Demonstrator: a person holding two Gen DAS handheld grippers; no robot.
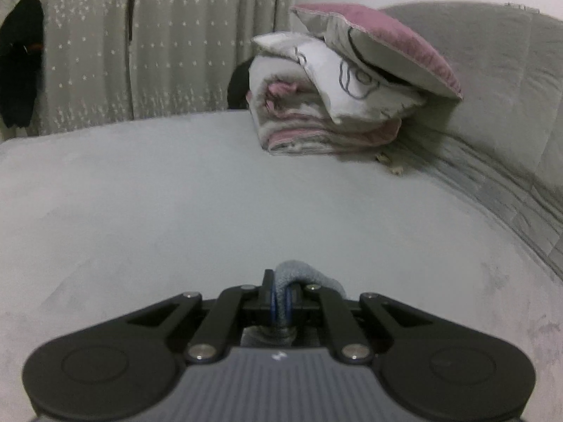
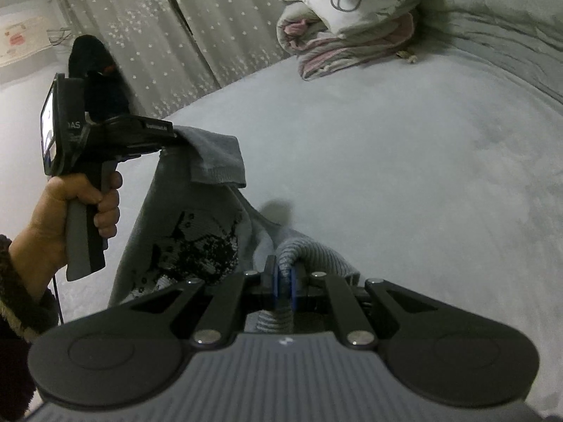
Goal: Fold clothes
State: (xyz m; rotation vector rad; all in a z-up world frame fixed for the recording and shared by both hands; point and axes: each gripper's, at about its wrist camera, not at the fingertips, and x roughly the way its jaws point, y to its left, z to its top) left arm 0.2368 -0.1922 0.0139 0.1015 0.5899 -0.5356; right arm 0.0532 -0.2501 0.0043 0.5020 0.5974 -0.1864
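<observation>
A: Grippers first; we see the left gripper [image 1: 280, 302] with jaws nearly closed, pinching a fold of the grey sweater [image 1: 299, 277]; agreed?

B: Agreed; the right wrist view shows that left gripper [image 2: 172, 137] gripped by a hand [image 2: 81, 207], clamped on a ribbed edge of the sweater [image 2: 197, 211]; the cloth hangs down from it, above the bed [image 2: 404, 176].

A: Right gripper [image 2: 284, 286]?

B: Jaws nearly closed too, pinching another ribbed fold of the same sweater; so we have it held at two points, black pattern on the hanging part.

A: Background?

B: Folded bedding [image 1: 316, 130] with a pillow [image 1: 380, 42] on top at the far end of the bed; starred curtain [image 1: 158, 45] behind; dark item [image 1: 21, 63] hanging at left, we can't tell what.
</observation>
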